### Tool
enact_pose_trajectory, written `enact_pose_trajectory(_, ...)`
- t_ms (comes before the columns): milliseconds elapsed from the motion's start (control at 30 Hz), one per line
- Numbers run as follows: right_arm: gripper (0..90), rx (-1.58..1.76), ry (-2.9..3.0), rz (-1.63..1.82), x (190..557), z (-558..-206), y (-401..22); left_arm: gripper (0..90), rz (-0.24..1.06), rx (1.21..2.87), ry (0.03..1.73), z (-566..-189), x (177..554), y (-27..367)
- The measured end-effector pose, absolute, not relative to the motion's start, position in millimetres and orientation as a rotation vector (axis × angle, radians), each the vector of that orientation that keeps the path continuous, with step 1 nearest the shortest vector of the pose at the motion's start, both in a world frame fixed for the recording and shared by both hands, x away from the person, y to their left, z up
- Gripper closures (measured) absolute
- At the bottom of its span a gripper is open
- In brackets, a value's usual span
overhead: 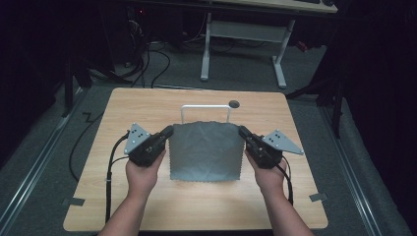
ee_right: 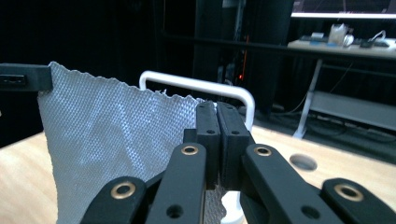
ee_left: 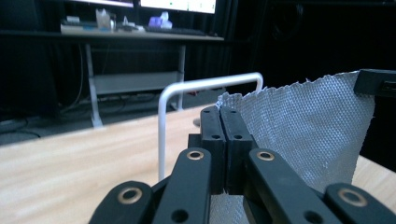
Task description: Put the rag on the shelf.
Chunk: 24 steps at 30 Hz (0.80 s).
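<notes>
2 grippers hold our grey cloth (overhead: 206, 150) taut above the table (overhead: 123, 108): left gripper (overhead: 169, 132) and right gripper (overhead: 242, 131) each pinch a top corner, just before the white rack (overhead: 205, 107).

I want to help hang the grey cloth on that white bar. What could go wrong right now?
The left gripper and the right gripper each pinch only a top corner of the grey cloth, so a corner could slip out. The white rack looks thin and light; a bump might tip it. The bottom edge hangs loose and wrinkled near the table, so it could snag or bunch instead of draping flat.
</notes>
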State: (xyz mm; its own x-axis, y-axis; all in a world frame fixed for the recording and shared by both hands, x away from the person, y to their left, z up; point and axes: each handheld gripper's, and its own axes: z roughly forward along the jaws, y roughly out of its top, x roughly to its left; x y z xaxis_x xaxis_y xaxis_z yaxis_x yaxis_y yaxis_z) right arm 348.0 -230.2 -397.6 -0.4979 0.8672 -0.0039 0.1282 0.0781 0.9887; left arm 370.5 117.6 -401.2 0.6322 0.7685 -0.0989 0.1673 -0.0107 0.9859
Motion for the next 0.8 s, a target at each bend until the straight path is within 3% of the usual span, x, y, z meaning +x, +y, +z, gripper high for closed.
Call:
enact_pose_trajectory(467,89.2,0.915,1.628,1.515,354.0,-345.0,-232.5,90.0,0.636,1.464,0.746,-351.0,378.2,124.0)
enact_pose_trajectory(800,89.2,0.910,1.614,1.525,358.8,-332.2,-232.3,90.0,0.654,1.470,0.738,-343.1,385.8,124.2)
